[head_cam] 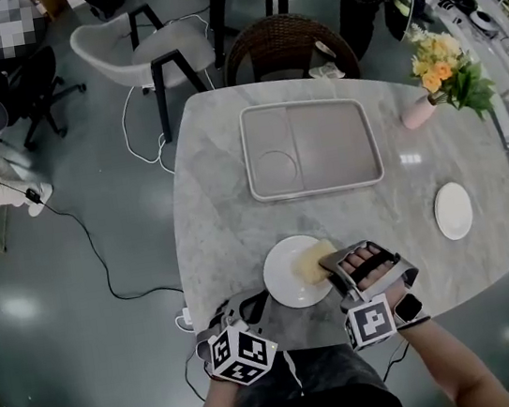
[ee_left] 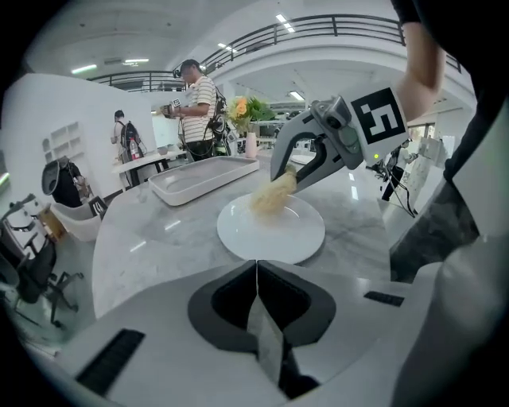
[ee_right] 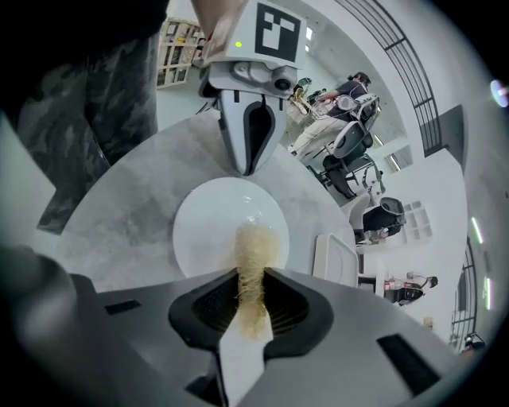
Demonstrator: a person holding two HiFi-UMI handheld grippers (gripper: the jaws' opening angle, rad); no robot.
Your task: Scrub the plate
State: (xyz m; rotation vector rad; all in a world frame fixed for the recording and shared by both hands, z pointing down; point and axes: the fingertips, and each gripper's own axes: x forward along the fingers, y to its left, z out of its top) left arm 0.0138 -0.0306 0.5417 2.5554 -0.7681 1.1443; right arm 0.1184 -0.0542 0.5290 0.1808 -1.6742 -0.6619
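1. A grey marble table (head_cam: pixel 218 213) carries a shallow rectangular tray (head_cam: pixel 310 145) at its middle, a small plate (head_cam: pixel 453 211) near the right edge and a pink vase (head_cam: pixel 419 112) of yellow flowers at the far right; all three lie well apart from the work
2. A wicker chair (head_cam: pixel 283 46) stands at the table's far side, and a person in a striped shirt (ee_left: pixel 200 103) stands beyond it
3. The plate (head_cam: pixel 285 283) lies flat at the near edge of the table, between the two claws
4. The right claw (ee_right: pixel 253 278) is clamped on a yellowish fibrous scrubber (ee_right: pixel 254 242), whose free end rests on the plate's middle
5. The left claw (ee_left: pixel 256 266) is closed with nothing in it; its tips sit just beside the plate's near-left rim, and contact cannot be told
6. The scrubber's long axis runs straight out along the right claw's jaws; in the head view it points left and slightly away from the person, towards the plate's centre
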